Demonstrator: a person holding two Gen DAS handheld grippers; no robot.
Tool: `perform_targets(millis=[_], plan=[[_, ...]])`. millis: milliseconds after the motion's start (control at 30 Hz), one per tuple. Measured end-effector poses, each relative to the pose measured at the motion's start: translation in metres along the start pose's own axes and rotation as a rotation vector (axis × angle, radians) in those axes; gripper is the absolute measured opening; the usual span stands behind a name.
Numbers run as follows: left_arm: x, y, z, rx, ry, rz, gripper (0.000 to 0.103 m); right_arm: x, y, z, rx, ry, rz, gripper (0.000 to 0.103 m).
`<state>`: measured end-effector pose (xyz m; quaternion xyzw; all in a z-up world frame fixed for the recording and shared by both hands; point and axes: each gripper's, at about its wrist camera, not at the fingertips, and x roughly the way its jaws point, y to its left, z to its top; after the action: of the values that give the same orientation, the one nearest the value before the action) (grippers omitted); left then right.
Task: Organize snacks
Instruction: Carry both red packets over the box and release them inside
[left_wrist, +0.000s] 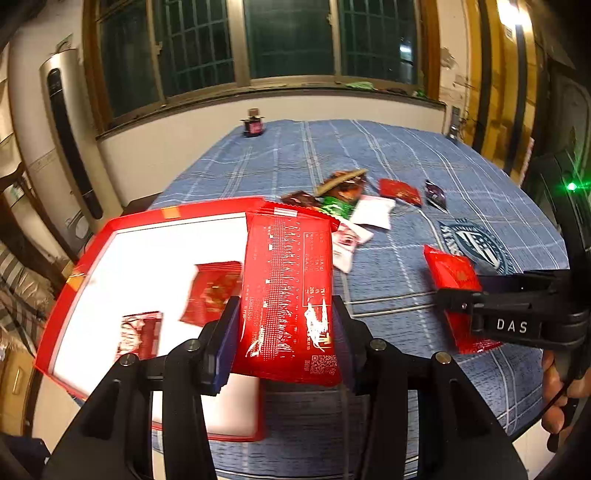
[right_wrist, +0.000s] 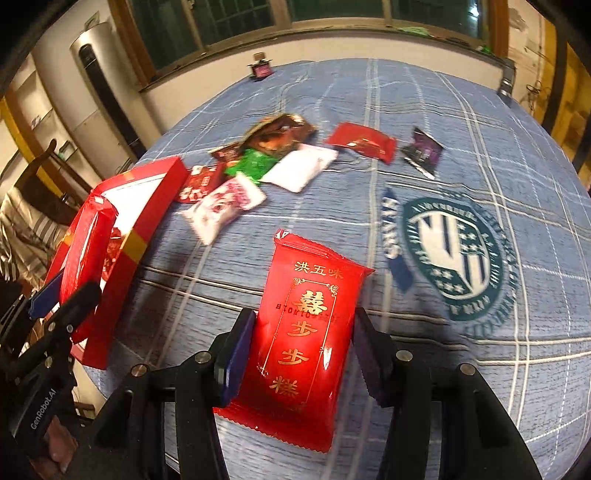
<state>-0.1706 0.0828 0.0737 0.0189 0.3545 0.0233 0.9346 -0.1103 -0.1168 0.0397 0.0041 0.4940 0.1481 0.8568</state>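
A red packet (left_wrist: 288, 295) is held by left fingers (left_wrist: 225, 332), another (right_wrist: 303, 343) by right fingers (right_wrist: 240, 350); either could be dropped short of the red box (left_wrist: 110, 229) if grip slackens.

Both cameras rode just behind their own jaws and looked forward and downward along them, toward the window wall (left_wrist: 288, 44) beyond the far edge of the bed (right_wrist: 461, 122).

The left wrist view sat close above the bed's left edge, over the red box (left_wrist: 110, 236), with the right gripper (left_wrist: 458, 295) entering from its right side.

The right wrist view hung nearer the bed's middle, tilted more steeply, with the left gripper (right_wrist: 48, 295) at its left margin.

Both views shared the box, the loose snack pile (right_wrist: 266, 162) mid-bed, the printed crest (left_wrist: 476, 243) and the window.
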Motion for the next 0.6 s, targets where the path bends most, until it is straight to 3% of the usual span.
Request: perform_targets(millis=[600], plan=[[0.003, 0.094, -0.015, -0.144, -0.03, 0.203, 0.045, 0.002, 0.126, 0.032, -0.174, -0.089, 0.132, 0.054]])
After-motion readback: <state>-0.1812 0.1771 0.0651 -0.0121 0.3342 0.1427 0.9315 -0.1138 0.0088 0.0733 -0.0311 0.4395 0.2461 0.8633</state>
